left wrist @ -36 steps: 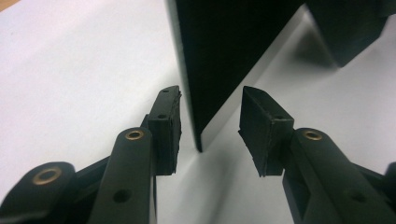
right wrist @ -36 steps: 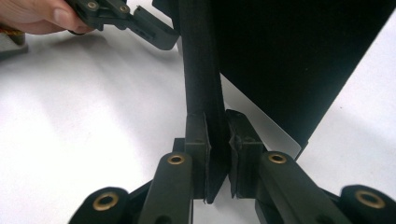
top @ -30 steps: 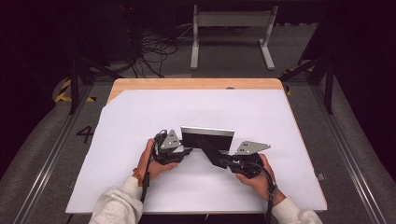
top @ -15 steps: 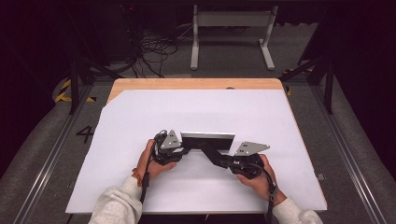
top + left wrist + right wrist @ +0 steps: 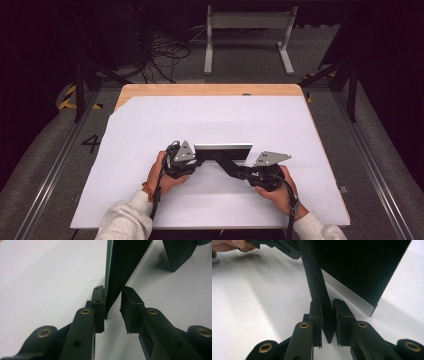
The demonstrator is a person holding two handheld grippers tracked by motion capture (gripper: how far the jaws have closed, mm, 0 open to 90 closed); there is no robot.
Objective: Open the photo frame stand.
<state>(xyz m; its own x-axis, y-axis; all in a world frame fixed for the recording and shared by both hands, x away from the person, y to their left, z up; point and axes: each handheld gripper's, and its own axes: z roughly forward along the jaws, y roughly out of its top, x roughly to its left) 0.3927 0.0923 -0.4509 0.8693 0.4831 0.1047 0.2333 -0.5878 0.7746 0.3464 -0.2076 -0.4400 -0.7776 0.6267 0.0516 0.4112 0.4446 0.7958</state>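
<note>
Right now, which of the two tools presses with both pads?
The right tool: both pads squeeze the black strut. On the left tool, the jaws have just been closing, but one pad stands apart from the panel.

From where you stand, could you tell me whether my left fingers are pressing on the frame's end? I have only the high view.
Observer: Not yet. The frame stands between the left gripper fingers, which have just been closing, but a gap shows beside one finger.
Operator: And the right side, please?
Observer: The right gripper fingers pinch the black strut near its tip.
Operator: Anything on the frame's edge?
Observer: A thin green strip runs along one face.
</note>
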